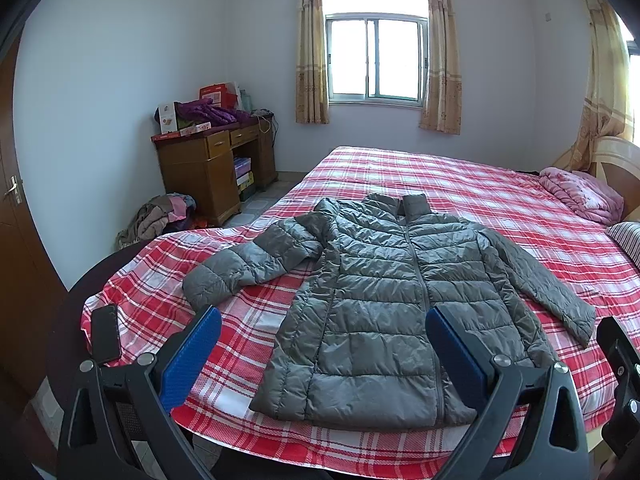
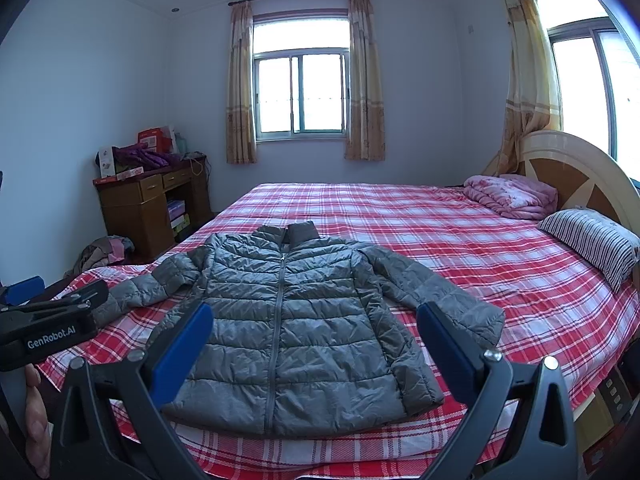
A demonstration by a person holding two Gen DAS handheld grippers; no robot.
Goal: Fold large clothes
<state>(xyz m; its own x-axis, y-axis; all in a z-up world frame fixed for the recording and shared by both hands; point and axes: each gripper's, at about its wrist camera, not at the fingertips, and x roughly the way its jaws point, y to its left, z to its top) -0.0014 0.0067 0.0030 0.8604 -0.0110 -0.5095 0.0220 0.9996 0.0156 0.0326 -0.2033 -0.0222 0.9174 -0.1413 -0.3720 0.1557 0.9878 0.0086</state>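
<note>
A grey quilted puffer jacket [image 1: 384, 292] lies flat and zipped on the red plaid bed [image 1: 460, 176], collar away from me, both sleeves spread out to the sides. It also shows in the right wrist view [image 2: 288, 320]. My left gripper [image 1: 323, 316] is open and empty, held above the bed's near edge in front of the jacket's hem. My right gripper [image 2: 314, 312] is open and empty too, at the same near edge. The left gripper's body [image 2: 44, 320] shows at the left of the right wrist view.
A black phone [image 1: 106, 334] lies on the bed's near left corner. A folded pink quilt [image 2: 510, 196] and a striped pillow [image 2: 592, 242] sit by the headboard at right. A wooden desk [image 1: 212, 164] with boxes and a clothes pile [image 1: 160, 218] stand at left.
</note>
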